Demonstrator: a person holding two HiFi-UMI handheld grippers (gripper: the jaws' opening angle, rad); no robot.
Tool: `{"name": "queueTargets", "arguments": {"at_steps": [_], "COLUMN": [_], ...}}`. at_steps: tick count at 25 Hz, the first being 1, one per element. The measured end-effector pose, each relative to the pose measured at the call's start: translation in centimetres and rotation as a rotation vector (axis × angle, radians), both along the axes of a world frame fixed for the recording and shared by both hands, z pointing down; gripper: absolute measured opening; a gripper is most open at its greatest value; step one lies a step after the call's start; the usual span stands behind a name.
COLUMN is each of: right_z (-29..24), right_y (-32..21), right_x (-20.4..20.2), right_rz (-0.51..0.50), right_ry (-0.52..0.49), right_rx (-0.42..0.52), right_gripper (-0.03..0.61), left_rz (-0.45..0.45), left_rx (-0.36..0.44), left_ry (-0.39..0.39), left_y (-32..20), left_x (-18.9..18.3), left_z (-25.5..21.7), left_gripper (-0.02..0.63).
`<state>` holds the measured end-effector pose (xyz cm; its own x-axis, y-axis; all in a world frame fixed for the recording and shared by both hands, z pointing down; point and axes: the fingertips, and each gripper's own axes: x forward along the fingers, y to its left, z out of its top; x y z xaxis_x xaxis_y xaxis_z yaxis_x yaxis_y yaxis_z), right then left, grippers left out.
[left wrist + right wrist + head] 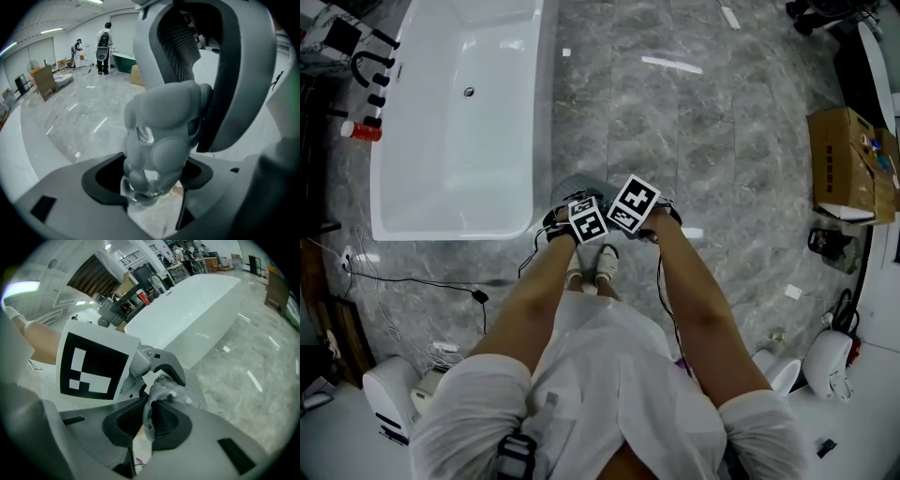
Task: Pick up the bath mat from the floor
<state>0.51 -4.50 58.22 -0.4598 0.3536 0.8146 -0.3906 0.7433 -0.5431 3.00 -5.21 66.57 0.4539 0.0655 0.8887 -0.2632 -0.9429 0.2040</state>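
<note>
At twelve o'clock from our feet, with the tub [478, 141] at ten, the grey mat [572, 187] hangs bunched at our grippers. It looks soft, light and limp, its rubbery bumps likely slippery, so a gathered edge is the best hold. Our right gripper [149, 420] pinches a fold, our left gripper [152, 183] stands spread around another, and we can read no writing, only square markers.
</note>
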Motion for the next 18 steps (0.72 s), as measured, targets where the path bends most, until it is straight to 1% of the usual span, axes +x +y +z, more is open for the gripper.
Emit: {"name": "queueTargets", "arguments": {"at_steps": [3,6,7,10,13,15,18], "right_z": [-0.6,-1.0,-1.1,-1.4,-2.0,-2.6,-3.8], "right_y": [0.2,0.4,0.5,0.7,1.0,0.9,0.0], "right_x": [-0.2,0.0,0.1,0.6,1.6,2.5,3.3], "right_rz": [-0.017,-0.027,-0.027,-0.026,-0.041,-0.049,-0.036], "right_ry": [-0.022,-0.04,-0.044,-0.037,-0.013,-0.007,-0.023], "right_rx": [0.017,0.021,0.018,-0.003,-0.01,0.003,0.054], "right_gripper": [0.05,0.051,0.052,0.061,0.08,0.099,0.139], "left_rz": [0.018,0.035,0.034,0.015,-0.004,-0.006,-0.023], "left_rx": [-0.008,-0.006,-0.009,-0.028,-0.031,-0.027,-0.019], "left_ry": [0.001,0.003,0.001,-0.014,-0.048,-0.076,-0.113], "left_y": [0.7,1.4,1.6,2.2,2.5,2.6,2.2], "left_x": [-0.3,-0.3,-0.2,0.0,-0.1,-0.3,-1.1], "left_z": [-0.6,-1.2,-1.4,-1.9,-2.7,-3.1,-3.8], "left_gripper": [0.203,0.085,0.066,0.054,0.054,0.054,0.052]}}
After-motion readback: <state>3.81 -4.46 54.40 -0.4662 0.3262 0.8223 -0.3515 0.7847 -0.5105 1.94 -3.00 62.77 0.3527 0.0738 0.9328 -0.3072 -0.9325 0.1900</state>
